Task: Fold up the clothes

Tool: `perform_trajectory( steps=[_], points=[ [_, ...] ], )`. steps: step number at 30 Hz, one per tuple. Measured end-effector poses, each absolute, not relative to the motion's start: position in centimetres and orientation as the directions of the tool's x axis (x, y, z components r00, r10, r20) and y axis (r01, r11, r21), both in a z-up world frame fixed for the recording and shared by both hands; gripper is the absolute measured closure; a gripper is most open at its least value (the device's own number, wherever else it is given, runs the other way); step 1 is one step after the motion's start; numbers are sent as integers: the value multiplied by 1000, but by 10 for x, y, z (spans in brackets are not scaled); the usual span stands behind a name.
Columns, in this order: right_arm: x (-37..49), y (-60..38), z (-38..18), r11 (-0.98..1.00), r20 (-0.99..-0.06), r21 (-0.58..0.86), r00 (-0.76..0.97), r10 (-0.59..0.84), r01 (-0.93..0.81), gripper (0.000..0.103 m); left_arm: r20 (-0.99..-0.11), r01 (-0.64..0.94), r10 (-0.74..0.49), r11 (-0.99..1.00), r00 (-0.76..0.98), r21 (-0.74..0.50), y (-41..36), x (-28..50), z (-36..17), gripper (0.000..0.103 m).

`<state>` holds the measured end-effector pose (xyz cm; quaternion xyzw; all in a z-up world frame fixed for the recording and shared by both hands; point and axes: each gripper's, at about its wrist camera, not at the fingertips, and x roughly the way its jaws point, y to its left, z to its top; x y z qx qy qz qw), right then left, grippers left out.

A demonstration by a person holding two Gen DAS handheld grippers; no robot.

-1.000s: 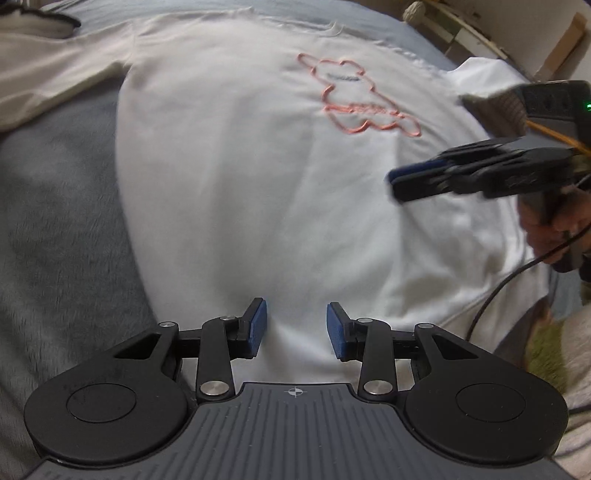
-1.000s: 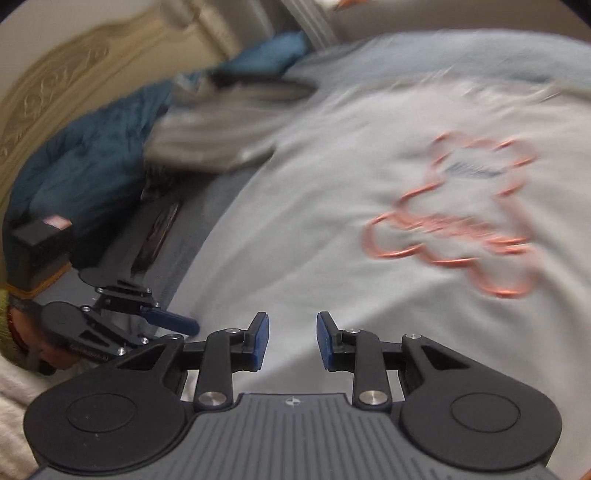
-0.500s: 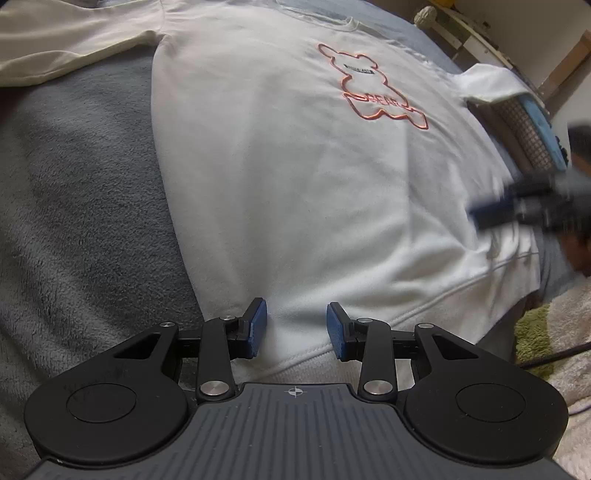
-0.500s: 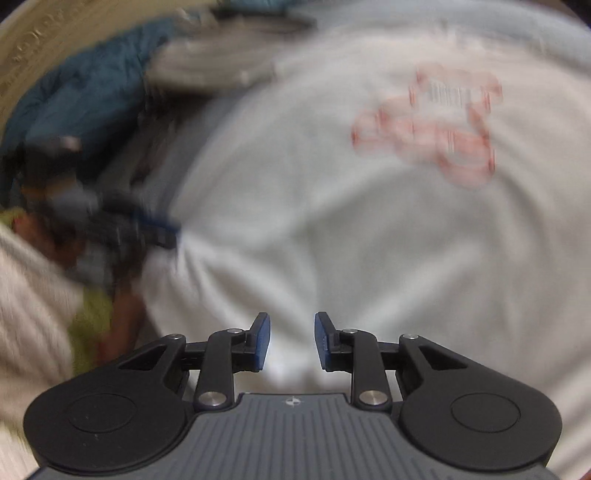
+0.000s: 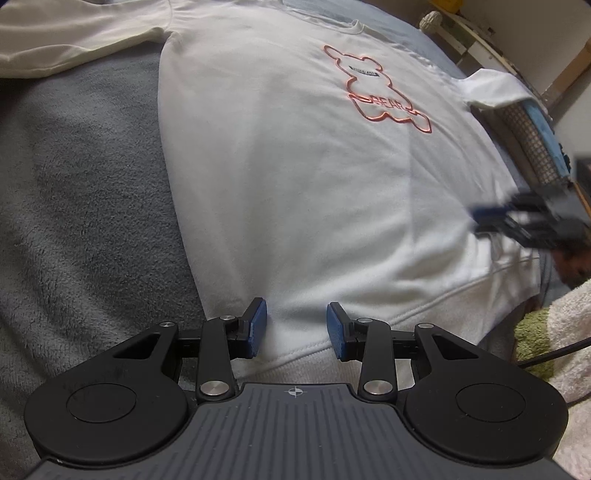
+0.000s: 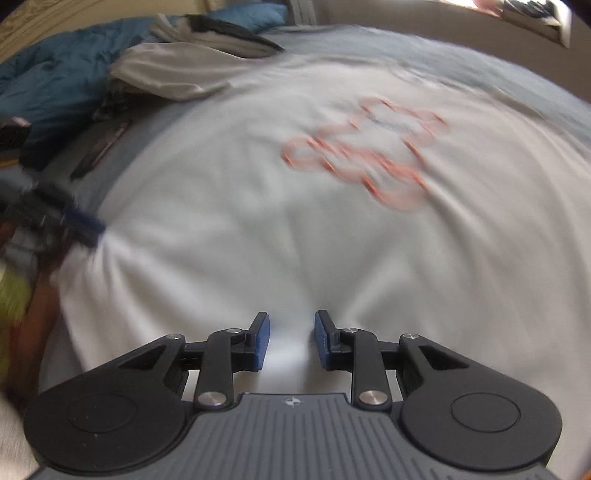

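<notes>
White sweatshirt (image 5: 295, 177) lies spread flat, front up, on a grey fleece blanket (image 5: 81, 206). Orange bear outline (image 5: 376, 90) on the chest; one sleeve (image 5: 74, 33) stretched out to the far left. Left gripper (image 5: 295, 325) hangs over the ribbed hem (image 5: 424, 306), jaws apart, blue pads (image 5: 257, 325) clear of the cloth, nothing between them. Right gripper (image 6: 291, 339) hovers over the sweatshirt's lower body, jaws likewise parted and empty; that view is motion-blurred. Blue bedding (image 6: 55, 81) and a grey garment (image 6: 173, 70) are heaped beyond the sweatshirt.
</notes>
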<state>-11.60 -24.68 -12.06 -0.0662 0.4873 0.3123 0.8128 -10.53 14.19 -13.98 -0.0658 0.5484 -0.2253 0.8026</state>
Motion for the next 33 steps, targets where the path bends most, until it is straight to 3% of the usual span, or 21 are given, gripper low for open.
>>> perform_trajectory(
  steps=[4,12,16,22,29,33],
  points=[
    [-141,-299,-111,860,-876,240,281,391,-450,72,-856,298,-431,889,287,-348,141,-104,-140,68],
    [-101,-356,-109,899,-763,422,489,422,-117,72,-858,311,-418,892,298,-327,137,-108,-141,67],
    [-109,-398,-128,914,-788,404,520,330,32,81,-854,306,-419,894,308,-328,136,-109,-142,67],
    [-151,-457,-113,899,-806,366,565,177,241,76,-857,311,-409,897,314,-314,132,-111,-143,65],
    [-94,-423,-98,870,-691,477,666,279,130,76,-859,322,-401,898,319,-300,130,-111,-142,65],
    [-24,-406,-126,846,-688,520,646,329,122,76,-851,302,-403,902,336,-308,132,-113,-143,65]
  ],
)
